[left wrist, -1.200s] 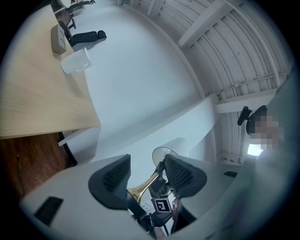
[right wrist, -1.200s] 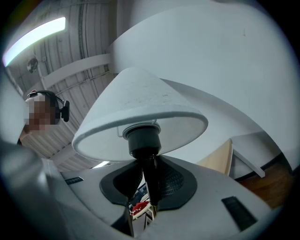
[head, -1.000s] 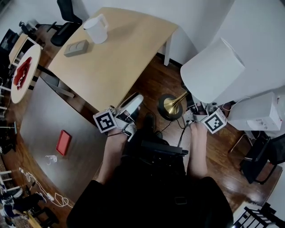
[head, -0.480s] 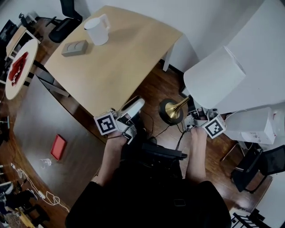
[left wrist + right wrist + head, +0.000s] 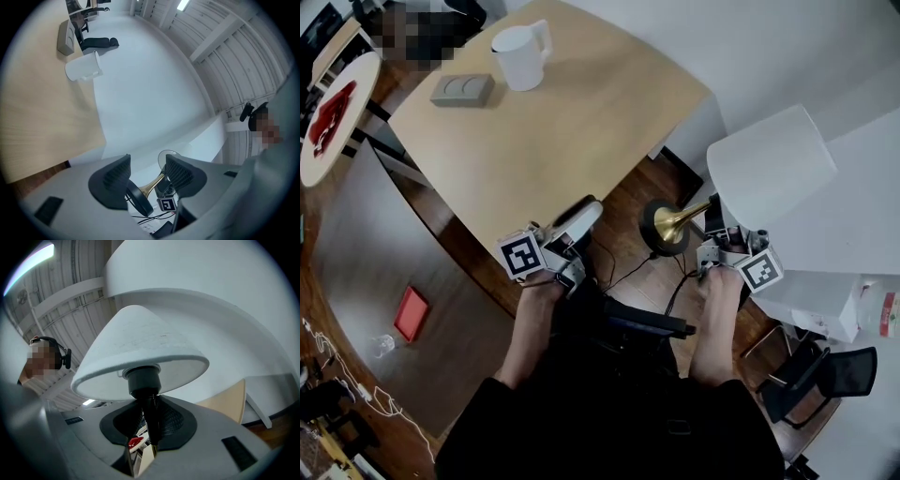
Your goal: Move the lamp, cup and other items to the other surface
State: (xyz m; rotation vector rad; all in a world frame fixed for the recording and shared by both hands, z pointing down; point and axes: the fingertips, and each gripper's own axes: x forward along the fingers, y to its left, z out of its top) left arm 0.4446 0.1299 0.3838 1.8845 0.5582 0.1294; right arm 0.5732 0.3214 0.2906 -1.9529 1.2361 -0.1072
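A lamp with a white shade (image 5: 772,167), a brass stem (image 5: 682,223) and a dark round base (image 5: 654,228) hangs tilted over the wood floor, off the wooden table's (image 5: 562,112) near corner. My right gripper (image 5: 719,246) is shut on its black neck just under the shade (image 5: 140,352); in the right gripper view (image 5: 149,420) the pads clamp that neck. My left gripper (image 5: 581,217) stands open and empty at the table's edge. Between its jaws (image 5: 146,176) the lamp's base (image 5: 138,199) shows farther off. A white cup (image 5: 520,54) and a grey box (image 5: 461,89) sit at the table's far end.
A grey round table (image 5: 384,244) with a red flat item (image 5: 411,313) lies at the left. A white table (image 5: 853,206) fills the right side, with a black chair (image 5: 811,375) beside it. The lamp's cable trails on the floor between my arms.
Both grippers have travelled with the person toward the wooden table, whose corner now lies closer to them. The lamp stays held in the right gripper; the left stays open.
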